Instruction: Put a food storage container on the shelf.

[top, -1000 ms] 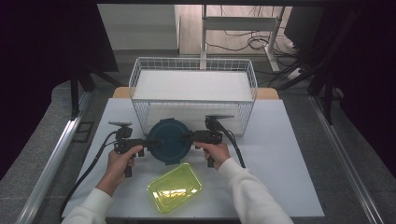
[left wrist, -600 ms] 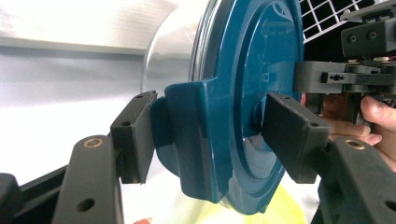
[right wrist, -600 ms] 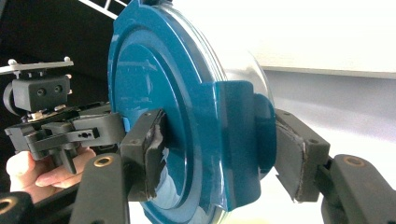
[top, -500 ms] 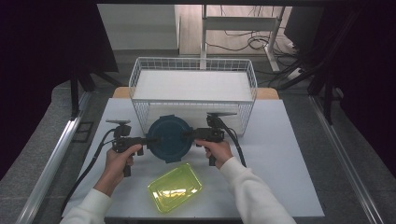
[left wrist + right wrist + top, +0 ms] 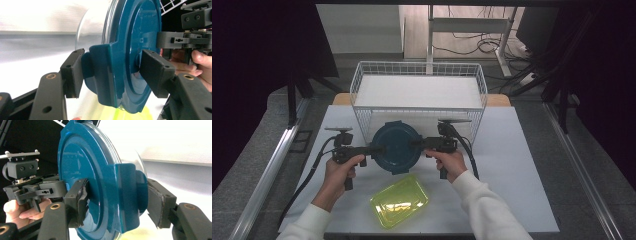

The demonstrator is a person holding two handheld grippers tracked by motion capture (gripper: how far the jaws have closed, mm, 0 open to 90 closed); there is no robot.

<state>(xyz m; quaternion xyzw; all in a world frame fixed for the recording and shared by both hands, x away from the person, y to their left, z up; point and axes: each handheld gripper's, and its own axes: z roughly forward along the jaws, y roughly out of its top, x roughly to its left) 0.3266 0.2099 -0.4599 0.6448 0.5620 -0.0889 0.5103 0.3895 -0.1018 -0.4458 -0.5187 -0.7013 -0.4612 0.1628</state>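
Overhead, the yellow tray (image 5: pixel 399 200) lies below the lidded container (image 5: pixel 396 147).

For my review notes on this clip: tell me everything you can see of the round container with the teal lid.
The round container has a clear, glass-like bowl under a dark teal plastic lid with clip-down latch flaps at its rim. The lid is on. It is held off the white table in front of the wire basket, lid facing up. The left gripper and the right gripper each clamp a latch flap on opposite sides. Nothing else touches it.
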